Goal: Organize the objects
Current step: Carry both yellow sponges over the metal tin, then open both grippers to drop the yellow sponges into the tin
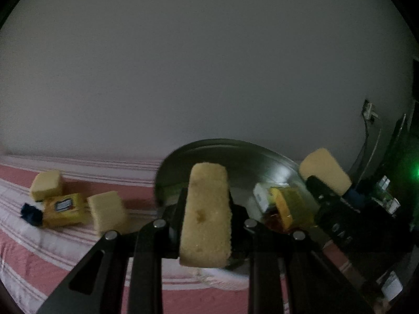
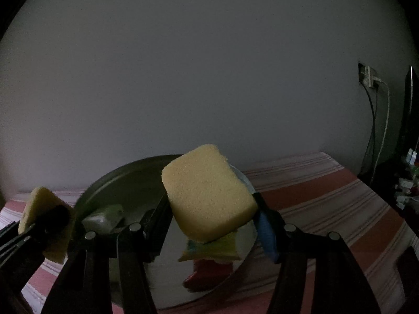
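My left gripper (image 1: 206, 205) is shut on a yellow sponge (image 1: 207, 225) that stands on its narrow edge, just in front of a round metal plate (image 1: 209, 143). My right gripper (image 2: 209, 202) is shut on a second, broader yellow sponge (image 2: 207, 193) over the same plate (image 2: 112, 174). Each view shows the other hand's load: the right sponge (image 1: 324, 170) at the plate's right rim, the left sponge (image 2: 39, 206) at its left rim. In the plate lie a white pack (image 1: 262, 196) and a yellow packet (image 1: 285, 206).
On the pink striped bedcover (image 1: 39, 256) at the left lie two loose sponges (image 1: 47, 184) (image 1: 107, 213) and a yellow packet (image 1: 64, 209). A red item (image 2: 207, 272) shows in the plate. A wall socket with cables (image 2: 369, 77) is at the right.
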